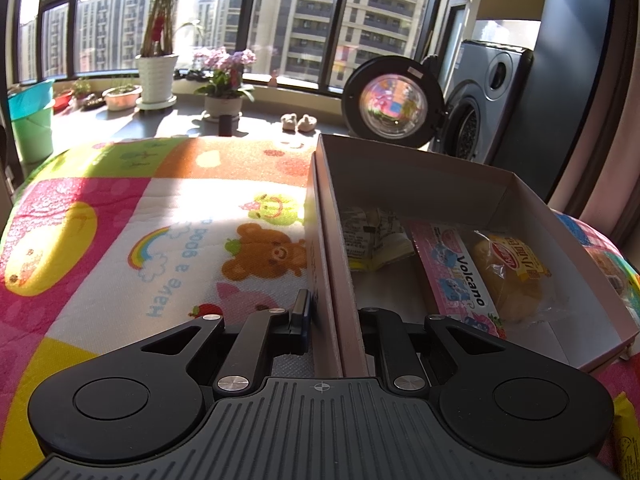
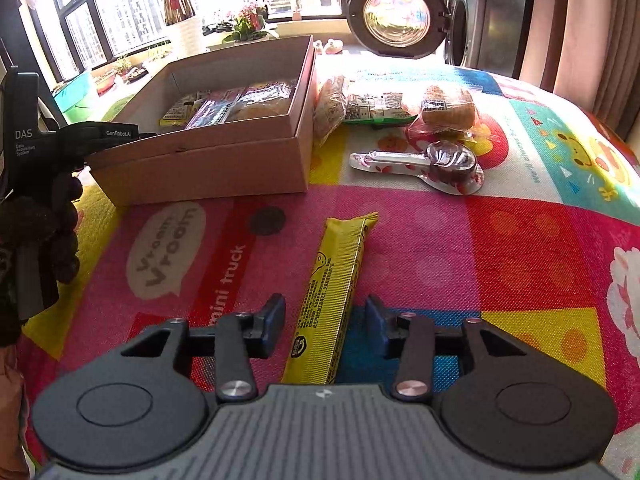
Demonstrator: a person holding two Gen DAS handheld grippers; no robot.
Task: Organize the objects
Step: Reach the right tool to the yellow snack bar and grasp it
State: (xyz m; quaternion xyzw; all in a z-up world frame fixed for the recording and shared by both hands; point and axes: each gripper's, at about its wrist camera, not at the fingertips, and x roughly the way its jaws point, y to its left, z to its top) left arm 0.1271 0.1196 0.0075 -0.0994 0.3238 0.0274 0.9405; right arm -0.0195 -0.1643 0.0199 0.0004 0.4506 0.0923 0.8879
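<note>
Left gripper (image 1: 326, 322): clamping the near wall of the cardboard box (image 1: 440, 184), one finger outside, the other inside; seen from the right wrist view as a black tool (image 2: 100, 136) gripping the box's left corner.
Right gripper (image 2: 325, 322): hanging released over the mat, fingers (image 2: 272, 320) standing apart on either side of the yellow bar, not pressing on it.
Yellow bar (image 2: 334, 292): lying flat on the mat, just in front of the box, its near end sitting between the right fingers.
Box contents: pink "Volcano" packet (image 1: 456, 276) lying beside a wrapped bun (image 1: 516, 280); a yellowish packet (image 1: 372, 240) resting at the left wall, print too blurred for reading.
Outside the box: wrapped snacks (image 2: 372, 110) crowding against its right side, a red-wrapped cake (image 2: 448, 114) lying near them.
Spoon-shaped sweet (image 2: 424, 164): lying in clear wrap, well apart from the yellow bar.
Mat (image 2: 520, 240): spreading bright cartoon prints under everything.
Background: washing machine door (image 1: 394, 102) standing open, flower pots (image 1: 224, 92) sitting by the window.
</note>
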